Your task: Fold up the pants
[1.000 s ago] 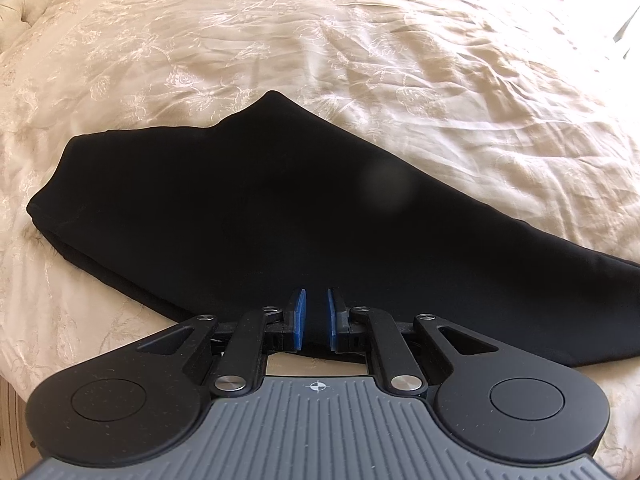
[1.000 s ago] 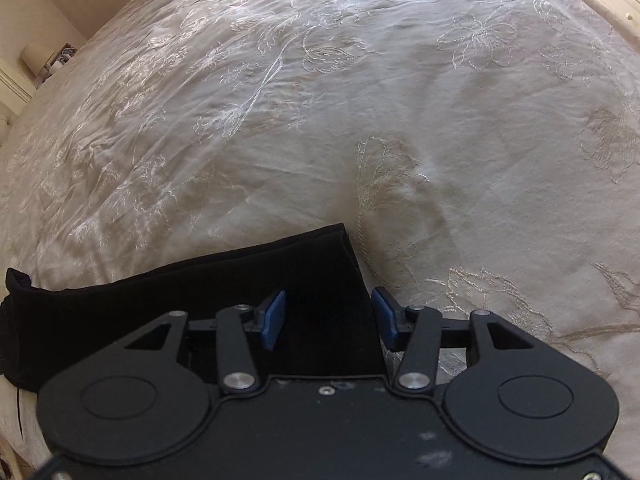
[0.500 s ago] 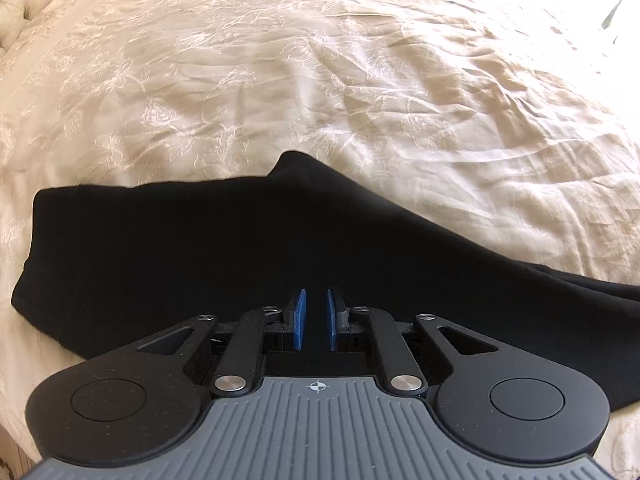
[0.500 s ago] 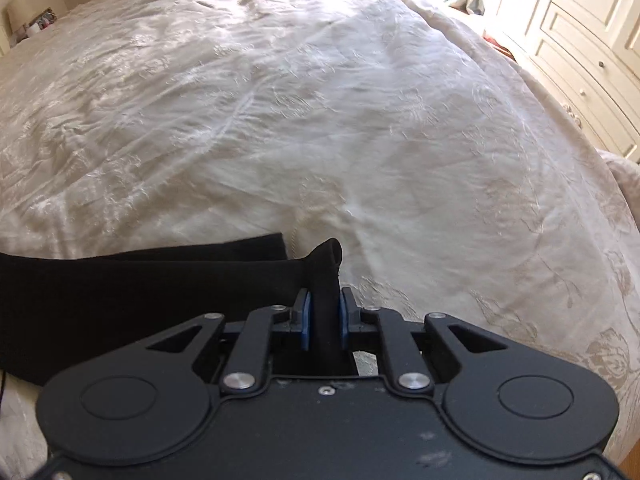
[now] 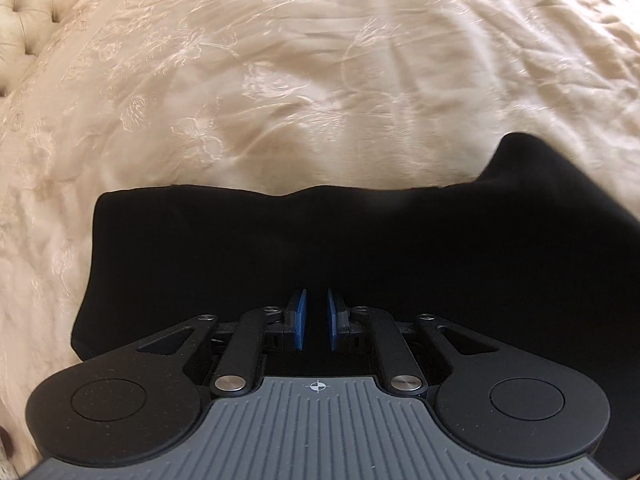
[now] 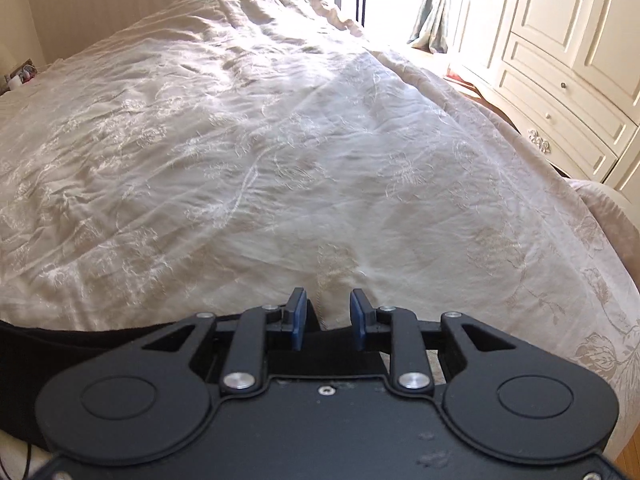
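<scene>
Left wrist view looks down over the left gripper (image 5: 314, 312) at the black pants (image 5: 360, 248), which lie spread across the cream embroidered bedspread (image 5: 280, 80), their upper edge running roughly level across the picture with a raised peak at the far right. A tufted headboard (image 5: 28, 12) shows in the upper left corner. The left gripper's blue pads (image 5: 298, 320) stand close together with only a narrow slot between them; the black cloth fills the background behind that slot, and whether a fold is pinched there cannot be told against the dark fabric. In the right wrist view, the right gripper (image 6: 327, 312) hangs above the bed with its pads clearly apart, its jaws having just been opening; a strip of the black cloth lies below and behind the pads, running off to the left edge, but neither pad presses on it. Past the fingertips lies bare bedspread. To the right of the bed stands a white cabinet with drawers (image 6: 568, 92), and at the far end a curtain (image 6: 432, 20) hangs beside a bright window.
</scene>
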Available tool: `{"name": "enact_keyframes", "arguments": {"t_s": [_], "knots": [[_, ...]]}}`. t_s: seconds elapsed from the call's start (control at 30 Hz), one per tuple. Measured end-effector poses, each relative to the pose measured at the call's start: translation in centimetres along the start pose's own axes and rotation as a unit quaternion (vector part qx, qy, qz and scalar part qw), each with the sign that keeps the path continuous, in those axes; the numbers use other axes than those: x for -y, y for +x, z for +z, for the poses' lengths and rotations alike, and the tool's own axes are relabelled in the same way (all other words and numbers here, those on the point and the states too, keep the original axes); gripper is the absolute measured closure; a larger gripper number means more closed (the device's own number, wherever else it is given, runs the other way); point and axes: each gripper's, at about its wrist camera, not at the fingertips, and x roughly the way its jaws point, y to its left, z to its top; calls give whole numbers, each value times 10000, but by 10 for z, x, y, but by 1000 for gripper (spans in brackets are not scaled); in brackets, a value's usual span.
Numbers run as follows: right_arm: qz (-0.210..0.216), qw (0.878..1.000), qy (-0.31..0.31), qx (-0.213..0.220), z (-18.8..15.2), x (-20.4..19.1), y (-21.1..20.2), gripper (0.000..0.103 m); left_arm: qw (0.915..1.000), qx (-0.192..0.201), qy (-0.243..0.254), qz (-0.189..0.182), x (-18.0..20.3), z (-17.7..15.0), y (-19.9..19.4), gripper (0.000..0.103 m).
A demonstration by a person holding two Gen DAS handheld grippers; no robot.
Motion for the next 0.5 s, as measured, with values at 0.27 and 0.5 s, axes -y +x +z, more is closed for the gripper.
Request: {"name": "enact_keyframes", "arguments": {"t_s": [0.27,0.5], "knots": [[1458,9873,-633,24,26,-123,-6,76,9986,354,-373,116,-49,12,-12,91],[2838,9425,-1723,-379,17,-261,1,76,9953,565,-19,-788,-28,8,-18,91]]}}
